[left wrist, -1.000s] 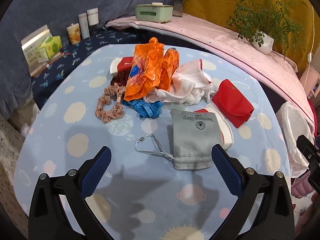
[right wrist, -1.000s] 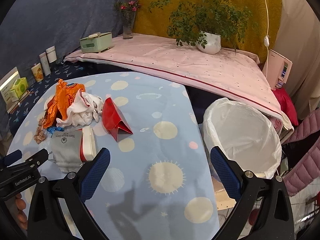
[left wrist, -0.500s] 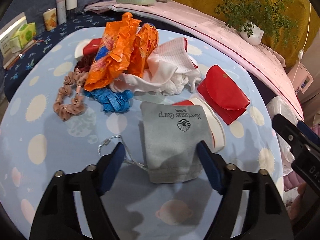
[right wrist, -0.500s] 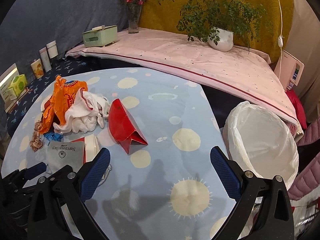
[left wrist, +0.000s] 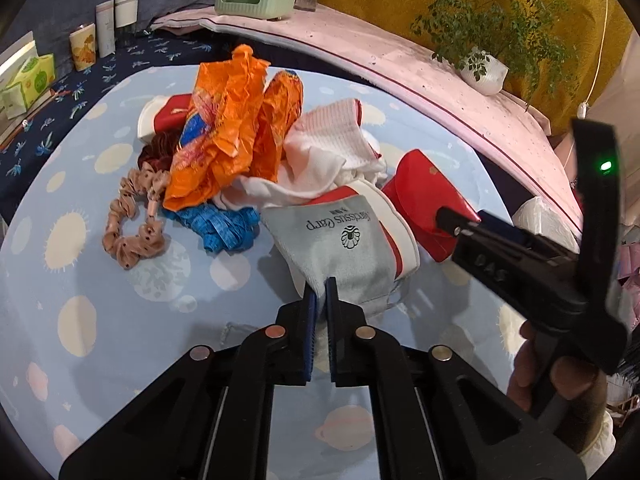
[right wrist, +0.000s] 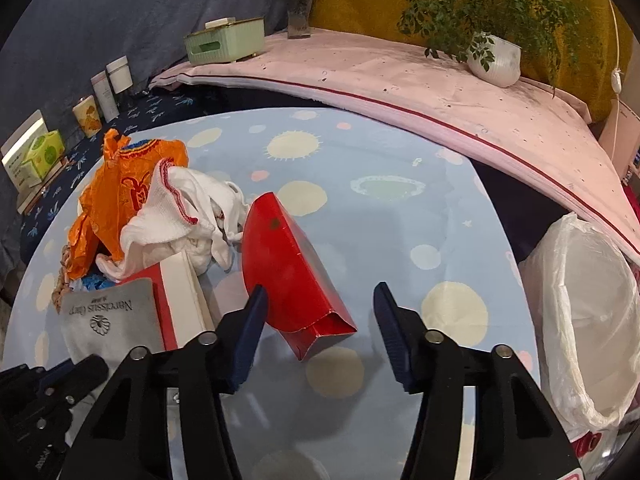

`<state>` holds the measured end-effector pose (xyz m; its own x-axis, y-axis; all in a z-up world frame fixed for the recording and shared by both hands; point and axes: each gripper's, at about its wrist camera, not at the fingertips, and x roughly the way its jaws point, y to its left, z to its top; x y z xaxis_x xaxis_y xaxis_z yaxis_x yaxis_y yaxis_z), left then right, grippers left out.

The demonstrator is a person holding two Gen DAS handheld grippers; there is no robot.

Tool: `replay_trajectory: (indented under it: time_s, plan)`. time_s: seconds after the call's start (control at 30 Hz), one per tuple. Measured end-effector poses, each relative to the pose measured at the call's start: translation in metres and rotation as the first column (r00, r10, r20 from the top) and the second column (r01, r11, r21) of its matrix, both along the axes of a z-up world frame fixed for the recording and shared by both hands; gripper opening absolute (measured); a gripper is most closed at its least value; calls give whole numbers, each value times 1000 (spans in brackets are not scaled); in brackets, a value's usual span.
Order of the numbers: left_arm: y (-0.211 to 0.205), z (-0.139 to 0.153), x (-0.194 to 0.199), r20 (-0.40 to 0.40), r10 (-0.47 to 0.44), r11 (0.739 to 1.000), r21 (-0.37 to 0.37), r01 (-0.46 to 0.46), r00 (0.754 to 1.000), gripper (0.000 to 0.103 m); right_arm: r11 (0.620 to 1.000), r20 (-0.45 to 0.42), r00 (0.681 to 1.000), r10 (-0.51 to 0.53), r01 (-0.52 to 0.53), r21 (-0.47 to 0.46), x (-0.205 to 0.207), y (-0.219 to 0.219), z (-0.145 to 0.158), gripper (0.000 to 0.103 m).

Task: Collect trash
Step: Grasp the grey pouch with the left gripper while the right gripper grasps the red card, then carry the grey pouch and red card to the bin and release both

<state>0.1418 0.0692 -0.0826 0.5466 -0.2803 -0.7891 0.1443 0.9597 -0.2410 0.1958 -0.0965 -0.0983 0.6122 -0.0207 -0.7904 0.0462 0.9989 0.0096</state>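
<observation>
My left gripper (left wrist: 321,292) is shut on the near edge of a grey cloth pouch (left wrist: 346,246) with dark lettering, which lies over a red and white box (left wrist: 394,220). Behind them is a pile: orange plastic wrapper (left wrist: 228,128), white cloth (left wrist: 324,160), blue tape (left wrist: 222,226), beige scrunchie (left wrist: 132,220). My right gripper (right wrist: 320,312) is open, its fingers on either side of the near end of a red folded carton (right wrist: 292,268). The pouch also shows in the right wrist view (right wrist: 108,320). A bin lined with a white bag (right wrist: 588,320) stands at the right.
The round table has a light blue spotted cloth (right wrist: 360,160). Behind it a pink-covered ledge (right wrist: 400,76) holds a green tissue box (right wrist: 224,40), a vase and a potted plant (right wrist: 496,60). Small containers (left wrist: 106,32) and boxes stand at the back left.
My left gripper has moved forward and shut on the grey pouch. My right gripper has moved toward the red carton and narrowed its opening around the carton's end.
</observation>
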Motion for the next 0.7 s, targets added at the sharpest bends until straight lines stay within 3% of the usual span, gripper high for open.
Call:
replay_trajectory:
  time_s: [0.3, 0.7]
  plan:
    - [1, 33, -5, 69, -4, 1000, -17, 5, 998, 3, 999, 15, 1000, 18, -18, 33, -12, 0, 5, 9]
    - [-54, 83, -18, 177, -88, 996, -12, 92, 980, 3, 996, 119, 991, -61, 53, 68, -55, -50, 57, 9]
